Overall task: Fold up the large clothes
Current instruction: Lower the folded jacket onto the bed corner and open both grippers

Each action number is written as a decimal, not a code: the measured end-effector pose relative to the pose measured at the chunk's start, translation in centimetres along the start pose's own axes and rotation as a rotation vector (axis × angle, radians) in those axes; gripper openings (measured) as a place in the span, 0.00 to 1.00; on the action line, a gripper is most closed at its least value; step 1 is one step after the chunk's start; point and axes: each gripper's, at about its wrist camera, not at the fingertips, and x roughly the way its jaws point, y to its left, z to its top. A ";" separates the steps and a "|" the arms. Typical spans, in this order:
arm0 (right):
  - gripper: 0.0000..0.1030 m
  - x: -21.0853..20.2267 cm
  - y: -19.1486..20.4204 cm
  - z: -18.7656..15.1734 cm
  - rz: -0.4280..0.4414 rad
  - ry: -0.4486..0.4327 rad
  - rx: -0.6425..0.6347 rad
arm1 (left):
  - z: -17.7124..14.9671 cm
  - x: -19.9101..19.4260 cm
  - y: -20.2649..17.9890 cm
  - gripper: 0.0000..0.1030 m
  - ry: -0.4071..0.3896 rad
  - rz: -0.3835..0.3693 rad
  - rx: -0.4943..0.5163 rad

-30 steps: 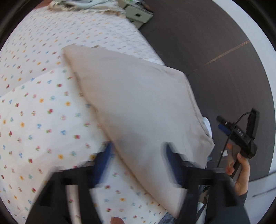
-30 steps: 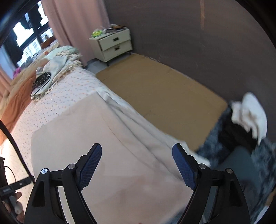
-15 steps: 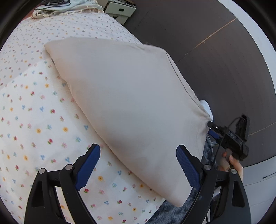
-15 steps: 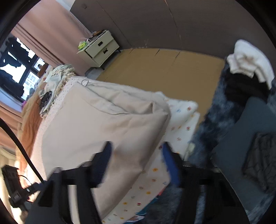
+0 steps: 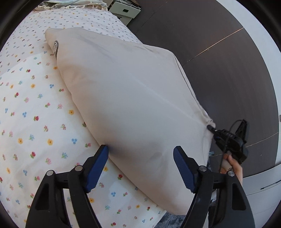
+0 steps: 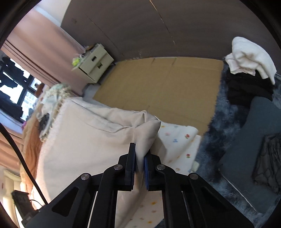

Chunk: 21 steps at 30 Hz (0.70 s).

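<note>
Left wrist view, nearest: the left gripper [image 5: 141, 157], two black arms with blue ribbed pads, stands spread and is closing; the pads straddle the near edge of the large folded beige cloth garment [image 5: 126, 98] without pressing on it, the left pad tip just at the cloth's edge. The garment lies flat on the white bedsheet printed with small coloured flowers [image 5: 35, 108], running from the near right corner of the bed toward the far left, where a small grey label shows at its edge. At the garment's right corner the right gripper [image 5: 211, 129] bites the cloth; a hand [image 5: 233, 169] grips its black handle, from which a black cable loops. Beyond the bed: dark brown floor [image 5: 219, 70] and, far off, a pale drawer cabinet [image 5: 125, 10].

Right wrist view, nearest: the right gripper's pads are pressed together on a raised corner fold of the same beige garment, which stands pinched between them. Right of it, the flowered sheet's corner hangs at the bed's edge. Farther right, a shaggy blue-grey rug [image 6: 221, 112] and a dark grey cushion [image 6: 249, 149]; beyond, a stack of black and white folded clothes [image 6: 249, 70]. Farther still: flattened tan cardboard [image 6: 163, 84] on the floor, pink curtains [image 6: 35, 49], a window [image 6: 15, 91].
</note>
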 end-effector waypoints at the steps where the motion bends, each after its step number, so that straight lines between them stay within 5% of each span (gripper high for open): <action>1: 0.07 -0.1 -0.1 0.0 0.012 0.006 0.007 | 0.0 0.0 0.0 0.75 -0.002 0.006 0.005; 5: 0.14 -1.0 -1.2 1.0 0.056 0.042 0.044 | -0.3 -0.5 0.6 0.75 -0.007 0.003 0.003; 6: 0.25 -1.2 -0.9 0.2 0.042 0.040 0.037 | -0.2 -0.5 0.7 0.75 -0.008 0.003 -0.002; 7: 0.47 -1.8 -1.0 0.2 0.025 0.038 0.024 | -0.1 -0.5 0.8 0.75 -0.010 -0.003 -0.006; 9: 0.67 -2.5 -0.3 -0.5 0.033 0.030 0.003 | 0.0 -0.5 0.7 0.75 -0.018 -0.012 0.000; 17: 0.67 -6.7 2.8 -3.7 0.014 0.021 -0.075 | 0.6 -3.8 -1.9 0.75 -0.046 0.012 0.056; 21: 0.81 -9.6 4.5 -6.2 -0.003 0.006 -0.118 | 0.4 -6.5 -3.5 0.75 -0.068 0.089 0.091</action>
